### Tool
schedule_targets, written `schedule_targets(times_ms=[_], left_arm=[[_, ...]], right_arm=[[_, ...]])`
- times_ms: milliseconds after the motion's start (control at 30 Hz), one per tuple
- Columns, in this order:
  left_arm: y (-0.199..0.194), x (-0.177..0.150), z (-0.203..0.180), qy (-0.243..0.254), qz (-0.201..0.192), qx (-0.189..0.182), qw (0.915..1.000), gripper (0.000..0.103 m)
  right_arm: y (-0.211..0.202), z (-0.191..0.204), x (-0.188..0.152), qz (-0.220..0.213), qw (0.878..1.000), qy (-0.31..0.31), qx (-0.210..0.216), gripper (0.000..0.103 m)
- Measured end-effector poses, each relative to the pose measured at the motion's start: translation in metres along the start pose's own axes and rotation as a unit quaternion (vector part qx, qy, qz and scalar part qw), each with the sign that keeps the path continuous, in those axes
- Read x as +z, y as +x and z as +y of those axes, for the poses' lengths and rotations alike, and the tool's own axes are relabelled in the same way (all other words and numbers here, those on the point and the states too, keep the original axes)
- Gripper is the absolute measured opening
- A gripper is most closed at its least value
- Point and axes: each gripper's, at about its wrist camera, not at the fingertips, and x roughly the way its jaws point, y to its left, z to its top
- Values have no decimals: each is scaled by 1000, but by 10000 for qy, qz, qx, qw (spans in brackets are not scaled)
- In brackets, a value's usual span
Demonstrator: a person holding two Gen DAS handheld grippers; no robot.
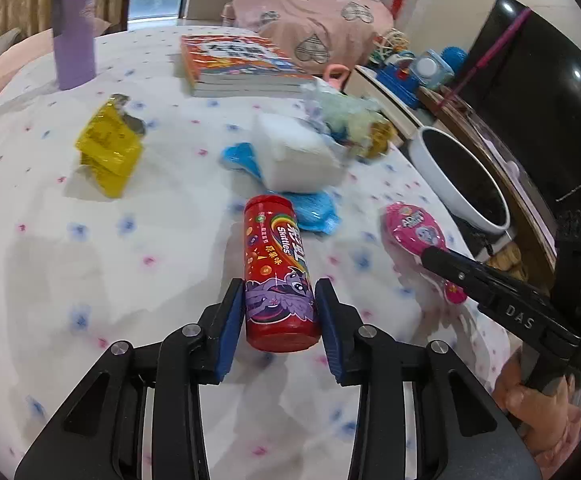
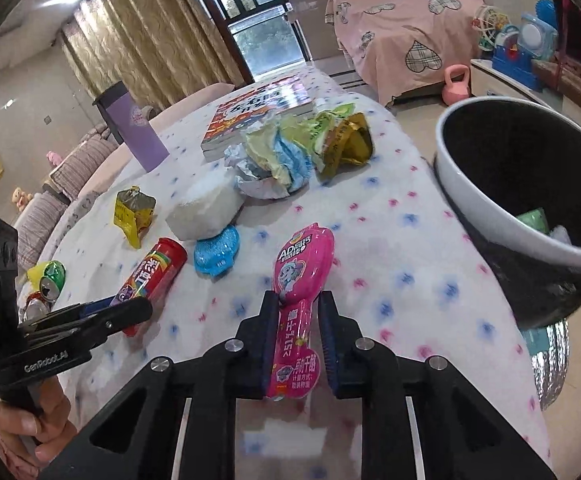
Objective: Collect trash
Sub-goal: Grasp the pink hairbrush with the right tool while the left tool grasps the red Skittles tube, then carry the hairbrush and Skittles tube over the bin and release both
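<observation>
- Right now my left gripper [image 1: 279, 322] has its blue pads clamped on the lower end of the red Skittles tube [image 1: 277, 268], one pad on each side, and the tube's far end points away across the table.
- From my right wrist view, the same tube [image 2: 155, 280] lies slanted near the left edge of the spotted white tablecloth [image 2: 390, 248], with the left gripper's fingers closed on its near end.
- My right gripper [image 2: 299, 340] is pinched narrow on the thin handle end of the pink snack packet [image 2: 302, 268]; the wide rounded end sticks out ahead of the fingers.
- Seen from the left wrist, that pink packet [image 1: 414, 226] sits to the right of the tube, near the table's right edge, with the right gripper's black finger over its tail.
- Beyond the right edge of the table stands the white bin [image 2: 502, 200] with a dark inside; something green and something white show at the bottom.
- More trash is on the cloth: a yellow crumpled carton [image 1: 108, 148], a white foam block [image 1: 298, 156] resting on a blue wrapper [image 1: 314, 208], and a heap of crumpled wrappers [image 2: 290, 152] just in front of the stack of books [image 1: 234, 64].
- A purple tumbler [image 1: 74, 40] stands upright at the far left of the table.
- Crushed drink cans [image 2: 46, 284] lie at the left edge, behind the left gripper.
</observation>
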Motion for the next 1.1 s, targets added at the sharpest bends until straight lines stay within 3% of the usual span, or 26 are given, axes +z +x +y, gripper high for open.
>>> schedule_targets(times_ms=[167, 300, 433, 533, 633, 833, 1100], left_arm=[[11, -6, -21, 395, 149, 115, 9990, 34], [20, -7, -22, 379, 280, 127, 9988, 34], [25, -3, -26, 430, 248, 209, 9985, 36], [29, -2, -29, 528, 210, 259, 9980, 35], [29, -2, -30, 535, 162, 235, 9982, 33], [22, 2, -42, 503, 96, -110, 9986, 33], [18, 15, -80, 748, -13, -411, 9964, 33]], right_arm=[[-5, -9, -9, 68, 9999, 81, -76, 18], [0, -15, -13, 158, 9997, 182, -5, 20], [3, -16, -9, 132, 9997, 217, 47, 36], [8, -10, -6, 119, 9999, 66, -53, 37], [10, -6, -6, 117, 9998, -55, -173, 25], [-6, -17, -8, -47, 9999, 106, -23, 23], [-45, -46, -2, -451, 9981, 395, -123, 20]])
